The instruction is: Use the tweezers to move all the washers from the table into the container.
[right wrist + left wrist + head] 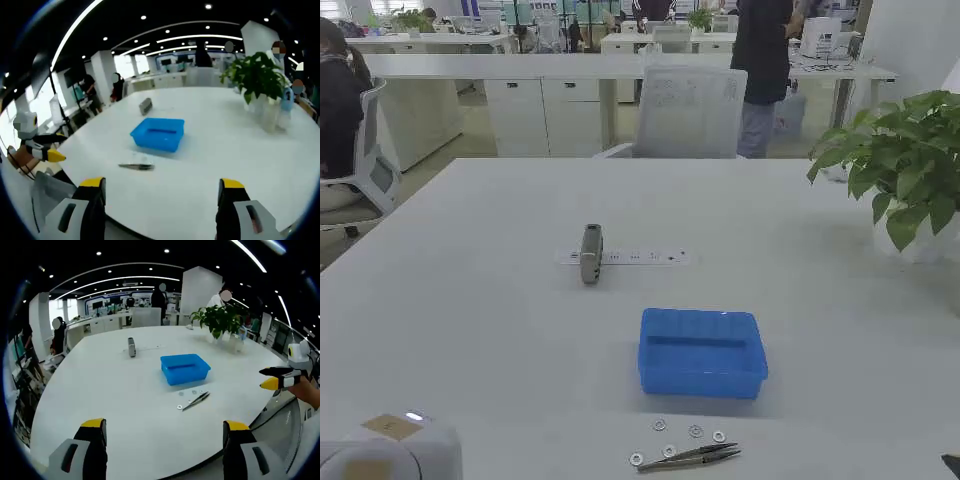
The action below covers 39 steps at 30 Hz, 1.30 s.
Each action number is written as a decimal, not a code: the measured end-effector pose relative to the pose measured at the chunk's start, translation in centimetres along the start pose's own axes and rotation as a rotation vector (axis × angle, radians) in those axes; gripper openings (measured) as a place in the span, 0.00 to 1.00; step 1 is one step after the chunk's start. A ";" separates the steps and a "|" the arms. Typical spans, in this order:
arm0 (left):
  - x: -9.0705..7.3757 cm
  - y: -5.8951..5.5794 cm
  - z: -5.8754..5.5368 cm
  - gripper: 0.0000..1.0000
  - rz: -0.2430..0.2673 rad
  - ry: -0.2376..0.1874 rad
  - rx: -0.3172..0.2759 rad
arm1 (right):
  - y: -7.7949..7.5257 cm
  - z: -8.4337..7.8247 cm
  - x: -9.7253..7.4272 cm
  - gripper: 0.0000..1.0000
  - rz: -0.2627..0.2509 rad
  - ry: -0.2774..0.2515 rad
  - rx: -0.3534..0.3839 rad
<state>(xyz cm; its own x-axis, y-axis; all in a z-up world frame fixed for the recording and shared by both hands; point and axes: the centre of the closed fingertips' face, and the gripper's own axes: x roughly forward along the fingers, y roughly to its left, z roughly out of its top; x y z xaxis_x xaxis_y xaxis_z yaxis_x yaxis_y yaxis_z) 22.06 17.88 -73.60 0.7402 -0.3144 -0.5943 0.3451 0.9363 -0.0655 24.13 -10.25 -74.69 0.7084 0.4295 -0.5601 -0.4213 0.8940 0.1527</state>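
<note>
At lower centre of the head view, tweezers [688, 457] lie beside perhaps five washers [660, 425], below the container [701, 351]; left gripper [164, 425] and right gripper [162, 182] hover, jaws spread, empty.

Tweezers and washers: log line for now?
tweezers lying on table | washers beside them, outside blue container | left gripper open | right gripper open

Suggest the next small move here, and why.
Probably lower the right gripper to the tweezers and close on them. It and the left gripper are open, holding nothing. The tweezers lie untouched beside the washers, in front of the blue container, which looks empty.
</note>
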 end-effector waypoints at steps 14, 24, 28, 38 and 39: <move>0.1 -0.6 0.1 0.99 -0.020 -0.006 0.016 | 0.1 -0.1 -0.1 0.91 -0.001 0.007 0.000; 0.3 -0.6 -0.1 0.99 -0.015 0.006 0.014 | -0.4 -0.1 0.0 0.91 0.000 0.009 0.004; 0.4 -0.7 -0.3 0.99 -0.015 0.014 0.017 | -0.1 -0.1 0.0 0.91 0.003 0.012 0.006; 0.9 -0.9 -0.1 0.99 -0.025 0.021 0.031 | 0.3 0.1 0.2 0.90 0.011 0.012 0.012; 0.9 -0.9 0.0 0.99 -0.025 0.021 0.034 | 0.3 0.1 0.3 0.90 0.011 0.011 0.011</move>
<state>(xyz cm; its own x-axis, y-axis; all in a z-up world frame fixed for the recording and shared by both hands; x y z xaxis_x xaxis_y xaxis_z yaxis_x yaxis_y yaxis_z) 22.43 16.77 -74.12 0.7189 -0.3343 -0.6094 0.3836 0.9220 -0.0533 24.25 -9.86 -74.68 0.6973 0.4383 -0.5672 -0.4228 0.8904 0.1683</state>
